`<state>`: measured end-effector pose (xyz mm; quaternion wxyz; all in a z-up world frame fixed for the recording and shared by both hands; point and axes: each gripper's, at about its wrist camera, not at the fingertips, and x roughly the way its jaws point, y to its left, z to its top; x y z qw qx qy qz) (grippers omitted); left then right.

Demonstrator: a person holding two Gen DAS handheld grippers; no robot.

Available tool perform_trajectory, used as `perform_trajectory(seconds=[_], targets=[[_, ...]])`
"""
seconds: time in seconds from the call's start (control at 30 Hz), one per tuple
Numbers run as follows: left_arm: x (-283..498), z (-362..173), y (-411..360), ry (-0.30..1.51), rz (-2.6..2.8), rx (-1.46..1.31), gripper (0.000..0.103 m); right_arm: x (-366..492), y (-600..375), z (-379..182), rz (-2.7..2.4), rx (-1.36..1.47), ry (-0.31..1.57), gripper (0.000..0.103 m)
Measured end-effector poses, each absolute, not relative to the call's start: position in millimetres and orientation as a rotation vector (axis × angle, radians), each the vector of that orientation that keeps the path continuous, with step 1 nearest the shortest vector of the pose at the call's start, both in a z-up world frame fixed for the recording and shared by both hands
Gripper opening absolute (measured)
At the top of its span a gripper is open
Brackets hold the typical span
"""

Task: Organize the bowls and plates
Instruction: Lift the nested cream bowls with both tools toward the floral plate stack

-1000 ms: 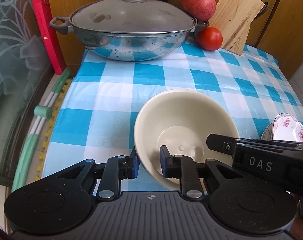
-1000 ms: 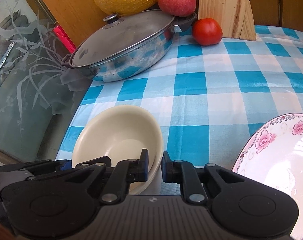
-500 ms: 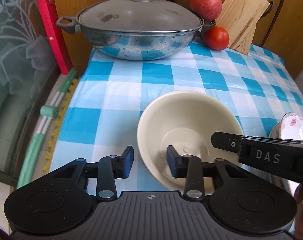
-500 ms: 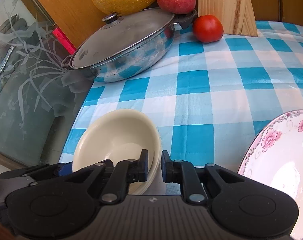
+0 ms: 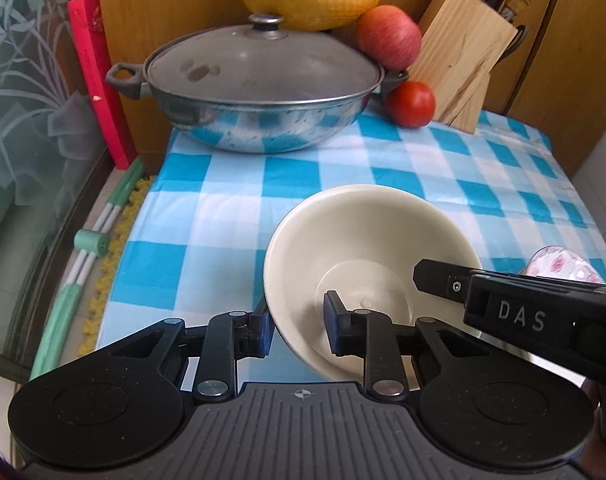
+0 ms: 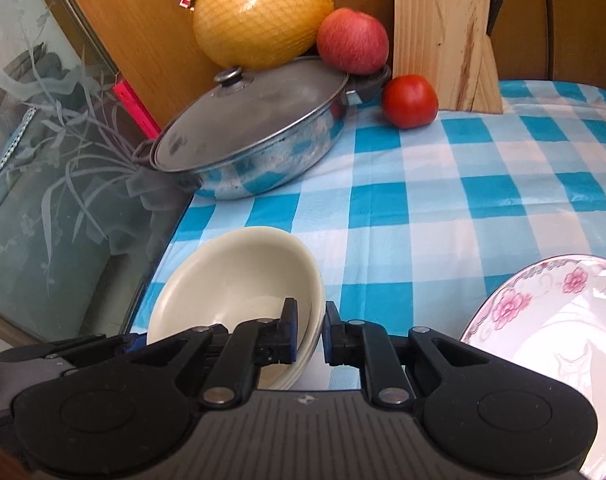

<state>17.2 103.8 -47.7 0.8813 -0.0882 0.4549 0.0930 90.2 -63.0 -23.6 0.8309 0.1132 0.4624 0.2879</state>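
Two grippers bracket one cream-coloured round bowl (image 5: 367, 256), which stands near the left front edge of the tabletop on a blue-and-white checked tablecloth (image 5: 343, 168). In the right wrist view its outer wall shows stepped rims (perhaps several bowls nested; the frames do not settle this). The left gripper (image 5: 295, 322) is spread wide, one finger outside the near-left wall and one inside the basin, with clear space at the inner pad, so it is released and grips nothing. The right gripper (image 6: 309, 334) straddles the right-hand rim with fingers close together; whether its pads actually press the wall cannot be told.

Handling, as a judgement: the bowl appears rigid, smooth and glossy, probably ceramic or melamine, hence slippery under hard pads and liable to chip if knocked. A rim pinch, one finger in and one out, suits the sloped wall; the hold should sit low on the wall, since the flare tends to squeeze the pads upward.

Appearance: plain, undecorated, matte-cream interior with a flat circular base and a small central nub. A white plate with pink floral border (image 6: 563, 344) lies near the right front corner, just beside the right gripper.
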Motion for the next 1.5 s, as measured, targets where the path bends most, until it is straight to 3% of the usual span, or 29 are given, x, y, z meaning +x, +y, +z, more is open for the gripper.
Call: perform_trajectory(seconds=[1.5], targets=[[53.3,-3.5,18.2,0.833,0.028,-0.155,0.037,97.8,-168.6,17.3,0.408,0.368,0.815,0.014]])
